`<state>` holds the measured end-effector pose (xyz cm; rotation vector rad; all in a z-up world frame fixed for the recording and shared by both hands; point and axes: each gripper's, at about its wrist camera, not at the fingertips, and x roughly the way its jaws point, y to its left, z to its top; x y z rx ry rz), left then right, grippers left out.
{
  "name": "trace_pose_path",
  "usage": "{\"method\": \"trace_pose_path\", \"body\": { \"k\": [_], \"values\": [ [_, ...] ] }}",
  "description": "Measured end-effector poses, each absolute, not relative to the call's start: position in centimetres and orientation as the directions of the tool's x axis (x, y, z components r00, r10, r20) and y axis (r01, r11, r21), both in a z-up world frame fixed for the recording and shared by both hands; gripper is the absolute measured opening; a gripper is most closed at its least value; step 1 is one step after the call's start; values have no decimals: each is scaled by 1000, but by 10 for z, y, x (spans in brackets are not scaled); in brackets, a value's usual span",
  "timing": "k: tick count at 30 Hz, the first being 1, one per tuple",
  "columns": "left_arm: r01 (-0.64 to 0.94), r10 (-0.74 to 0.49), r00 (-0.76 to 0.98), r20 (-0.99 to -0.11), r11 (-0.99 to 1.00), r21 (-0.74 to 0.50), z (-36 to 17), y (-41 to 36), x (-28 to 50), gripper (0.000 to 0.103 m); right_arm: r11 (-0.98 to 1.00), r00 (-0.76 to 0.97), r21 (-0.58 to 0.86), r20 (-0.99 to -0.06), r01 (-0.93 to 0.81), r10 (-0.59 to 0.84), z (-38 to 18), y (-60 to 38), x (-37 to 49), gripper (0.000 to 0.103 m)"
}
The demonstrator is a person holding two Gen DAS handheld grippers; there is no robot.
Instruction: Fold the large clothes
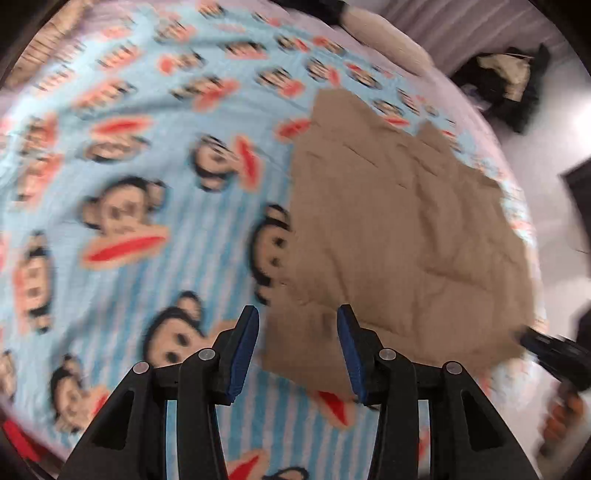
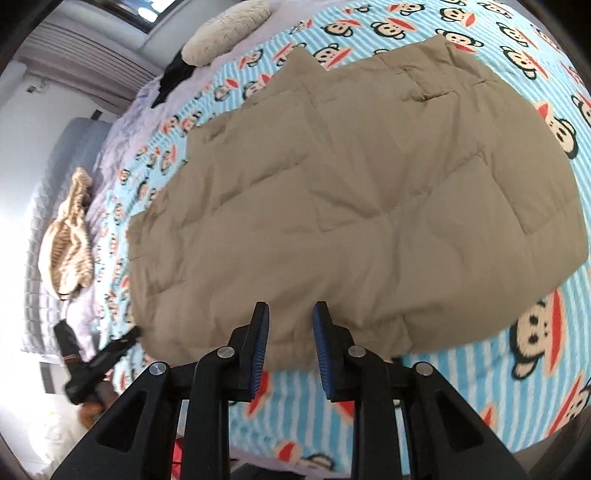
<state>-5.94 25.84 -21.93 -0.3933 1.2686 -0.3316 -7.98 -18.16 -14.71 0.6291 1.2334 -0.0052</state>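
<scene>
Quilted tan jacket [image 2: 351, 192] lies flat on monkey-print bedspread [image 1: 129, 147], already folded into compact block. Left gripper [image 1: 297, 354] and right gripper [image 2: 290, 350] hover above near hem, jaws apart, nothing held. Advice: grip both near corners evenly, fold away without dragging.

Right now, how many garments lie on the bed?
3: tan jacket mid-bed under both grippers, striped knit at the bed's far left edge, black garment beside the pillow. Others may be hidden.
</scene>
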Motion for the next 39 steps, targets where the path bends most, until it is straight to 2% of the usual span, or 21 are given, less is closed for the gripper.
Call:
{"method": "trace_pose_path", "body": {
  "k": [3,8,11,12,14,16,19,20,21,22,26,28,29,30,32,36,39],
  "values": [
    [122,-597,168,-784,802,-584,-233,260,-50,46,816,315,442,-887,373,337,-155,-190,-84,27],
    [235,-674,77,-735,729,-644,-236,248,-42,46,809,277,429,-899,401,340,-173,-205,-89,24],
    [291,-666,34,-745,720,-630,-233,246,-42,46,825,253,406,-910,393,328,-177,-203,-83,24],
    [311,-647,28,-762,730,-609,-231,245,-44,43,830,244,398,-914,391,323,-178,-202,-80,24],
    [395,-536,31,-844,782,-482,-234,240,-47,28,836,233,384,-920,391,314,-179,-201,-78,24],
    [412,-499,24,-866,794,-446,-235,240,-50,28,841,225,374,-925,391,306,-180,-198,-76,24],
    [362,-549,70,-833,792,-491,-225,252,-50,29,843,216,365,-929,394,301,-181,-198,-75,24],
    [345,-569,78,-819,786,-513,-224,256,-47,40,842,215,366,-929,396,302,-181,-198,-76,24],
    [327,-590,78,-804,777,-538,-224,259,-44,70,841,214,367,-928,397,304,-181,-199,-76,24],
    [308,-609,82,-789,768,-561,-224,260,-39,80,840,212,369,-928,399,307,-182,-200,-77,24],
    [313,-678,14,-735,701,-641,-234,255,-31,81,837,197,363,-931,408,308,-187,-200,-75,24],
    [336,-671,-10,-741,696,-635,-238,243,-32,52,841,189,352,-935,410,299,-188,-198,-73,24],
    [353,-638,-27,-769,714,-605,-241,238,-34,29,845,184,344,-938,408,293,-189,-197,-73,24],
    [372,-606,-24,-795,733,-570,-241,235,-35,19,849,180,337,-941,408,287,-188,-196,-72,24],
    [390,-594,-8,-804,739,-549,-236,238,-39,13,851,174,329,-944,409,282,-188,-194,-72,24],
    [370,-556,-5,-831,771,-518,-242,256,-41,13,853,169,319,-947,414,272,-189,-190,-72,24],
    [321,-483,25,-875,833,-450,-245,267,-42,13,854,165,308,-951,419,262,-190,-187,-71,24]
  ]
}}
